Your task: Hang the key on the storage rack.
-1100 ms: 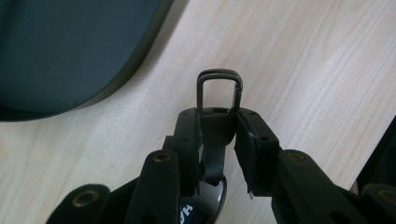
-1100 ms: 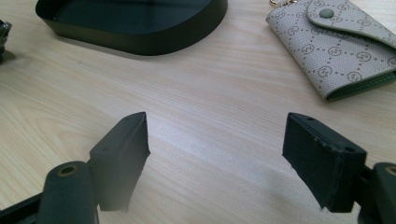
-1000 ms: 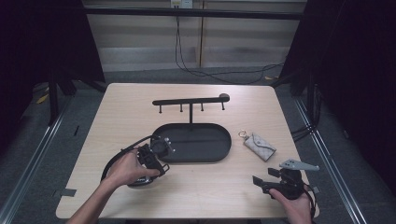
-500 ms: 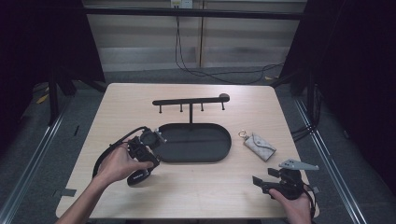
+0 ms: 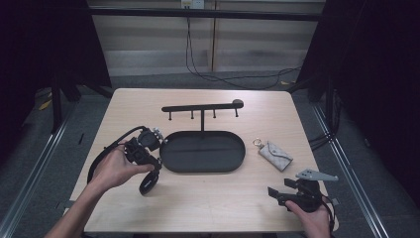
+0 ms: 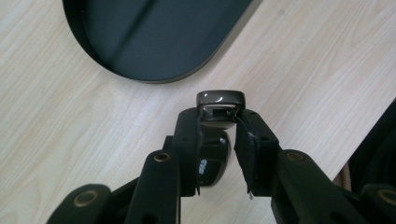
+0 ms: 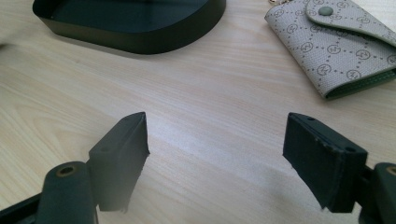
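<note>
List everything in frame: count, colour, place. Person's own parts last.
table: 1, light wood, centre of the high view.
oval tray: 1, black, mid-table.
hook rack: 1, black, a bar with pegs on a post rising from the tray's far edge.
key pouch: 1, grey patterned with a metal ring, right of the tray.
small dark glossy object: 1, dark brown-black, clamped in the left claw; what it is, I cannot tell.
left claw: 1, black, shut on the object, left of the tray.
right claw: 1, black, open, nothing between its jaws, near table edge at right.
hands: 2, one per claw.
</note>
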`<state>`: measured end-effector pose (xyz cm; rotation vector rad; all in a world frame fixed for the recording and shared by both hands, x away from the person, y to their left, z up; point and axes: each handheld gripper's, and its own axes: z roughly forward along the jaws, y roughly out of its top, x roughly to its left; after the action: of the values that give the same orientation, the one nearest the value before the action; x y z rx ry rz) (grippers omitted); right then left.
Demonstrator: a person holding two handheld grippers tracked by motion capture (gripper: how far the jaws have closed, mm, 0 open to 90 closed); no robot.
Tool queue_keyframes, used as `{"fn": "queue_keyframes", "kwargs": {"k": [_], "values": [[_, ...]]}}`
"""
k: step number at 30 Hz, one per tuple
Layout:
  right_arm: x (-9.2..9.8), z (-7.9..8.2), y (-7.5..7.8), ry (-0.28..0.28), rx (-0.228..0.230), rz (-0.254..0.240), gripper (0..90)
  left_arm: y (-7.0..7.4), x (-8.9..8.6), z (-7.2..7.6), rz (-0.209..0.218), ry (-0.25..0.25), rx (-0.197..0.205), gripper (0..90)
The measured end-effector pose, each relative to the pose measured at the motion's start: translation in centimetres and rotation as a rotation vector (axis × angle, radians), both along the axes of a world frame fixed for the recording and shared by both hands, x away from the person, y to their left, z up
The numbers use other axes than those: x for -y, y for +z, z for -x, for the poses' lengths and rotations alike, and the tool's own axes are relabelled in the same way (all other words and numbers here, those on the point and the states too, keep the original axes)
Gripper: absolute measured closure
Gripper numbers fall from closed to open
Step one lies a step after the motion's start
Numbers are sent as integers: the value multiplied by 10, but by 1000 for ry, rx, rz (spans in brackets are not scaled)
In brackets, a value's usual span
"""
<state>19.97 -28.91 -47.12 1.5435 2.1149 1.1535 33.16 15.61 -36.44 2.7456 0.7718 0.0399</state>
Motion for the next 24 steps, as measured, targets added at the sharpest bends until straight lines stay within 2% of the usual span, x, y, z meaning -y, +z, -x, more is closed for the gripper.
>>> {"fn": "queue_keyframes", "kwargs": {"k": [7, 9, 11, 12, 13, 16, 19, 24], "values": [[0, 0, 0, 0, 0, -1, 221, 12, -5, -1, 17, 3, -1, 708], [0, 0, 0, -1, 0, -1, 221, 16, -6, -1, 15, 4, -3, 708], [0, 0, 0, -1, 0, -2, 221, 17, -6, -1, 15, 6, 5, 708], [0, 0, 0, -1, 0, -2, 221, 19, -6, -1, 2, 3, 10, 708], [0, 0, 0, -2, 0, -2, 222, 21, -7, -1, -3, 10, 27, 708], [0, 0, 0, -4, -1, -1, 225, 23, -7, -1, -9, 19, 29, 709], [0, 0, 0, -4, 0, -2, 225, 26, -8, -3, -23, 27, 15, 708], [0, 0, 0, -4, 1, -3, 224, 31, -6, -6, -21, 24, -2, 708]]}}
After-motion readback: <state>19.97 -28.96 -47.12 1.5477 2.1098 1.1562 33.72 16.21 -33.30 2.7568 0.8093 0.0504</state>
